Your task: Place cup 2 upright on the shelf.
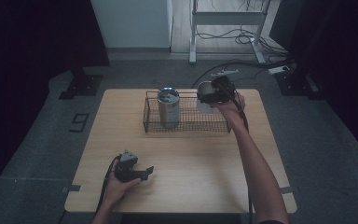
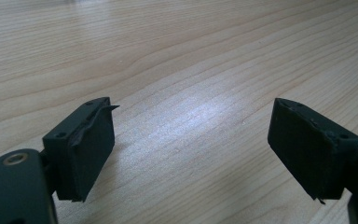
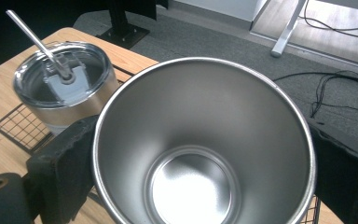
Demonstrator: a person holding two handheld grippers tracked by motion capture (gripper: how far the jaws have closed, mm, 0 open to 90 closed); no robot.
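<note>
An open, empty steel cup [image 3: 205, 140] sits between the black jaws of my right gripper [image 3: 205, 172], which is shut on its sides. In the high view the cup [image 1: 204, 97] hangs above the right end of a wire basket [image 1: 214, 125], with my right gripper [image 1: 213, 93] around it. Inside the basket's left part stands a steel tumbler [image 1: 168, 106] with a clear lid and a straw; the right gripper view has this tumbler [image 3: 63, 88] just left of the cup. My left gripper [image 1: 147, 171] rests low over the table's front left, its jaws [image 2: 191, 149] apart with nothing between them.
The wooden table [image 1: 191, 158] is bare between the basket and the front edge. Beyond its far edge are grey carpet, a white desk frame [image 1: 226, 28], loose cables [image 1: 242, 37] and a black stand base [image 1: 81, 86].
</note>
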